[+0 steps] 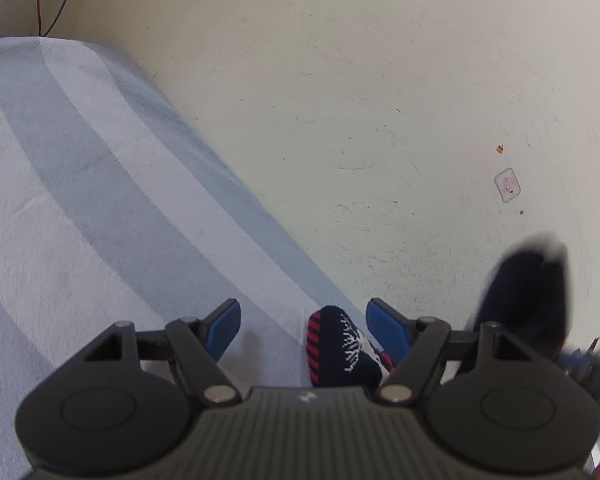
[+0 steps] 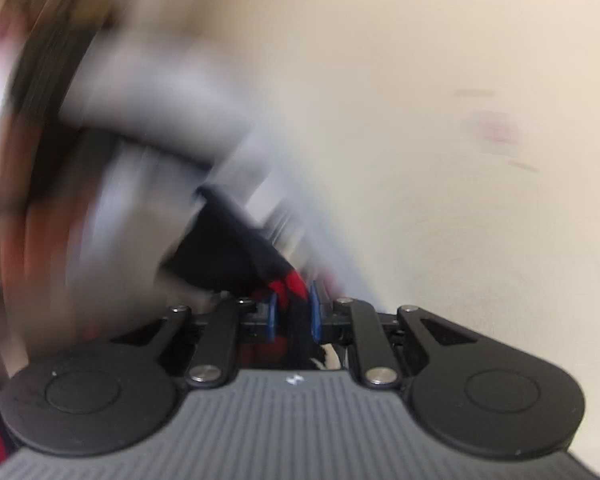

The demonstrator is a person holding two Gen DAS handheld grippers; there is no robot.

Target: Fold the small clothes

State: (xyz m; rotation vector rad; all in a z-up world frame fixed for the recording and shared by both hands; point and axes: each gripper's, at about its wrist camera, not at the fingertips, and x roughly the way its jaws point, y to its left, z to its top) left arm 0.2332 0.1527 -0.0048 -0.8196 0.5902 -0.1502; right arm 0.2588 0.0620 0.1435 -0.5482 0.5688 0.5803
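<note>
— Jaws first: left gripper (image 1: pixel 302 334) spread wide, blue pads either side of the navy sock (image 1: pixel 342 350), none pressing on it as far as can be told. Right gripper (image 2: pixel 294 316) nearly together, clamped on dark knit with a red band, seemingly that same sock (image 2: pixel 236 256).

— Where exactly, then?

— In the left wrist view, lying at the near corner of the striped blue towel (image 1: pixel 80 184), red stripes and a white snowflake pattern showing, toe end poking up between the pads, closer to the right-hand pad. Beyond the towel's edge, bare cream floor (image 1: pixel 380 80) with a small wrapper (image 1: pixel 507 186) well apart. Dark blurred shape at the right edge (image 1: pixel 528 296), probably more of the same fabric, but too smeared to say.

— Any fold made?

— Cannot tell. Right wrist view heavily blurred; only the pinched fabric and the pads readable. No tidy doubled-over shape visible anywhere.

— So, progress?

— Early to middle, at a guess: picked up at one end, not yet laid flat or halved. Left to do: spread on the towel, bring one end over the other, press, release. No finished pile in view, so number remaining unknown.
</note>
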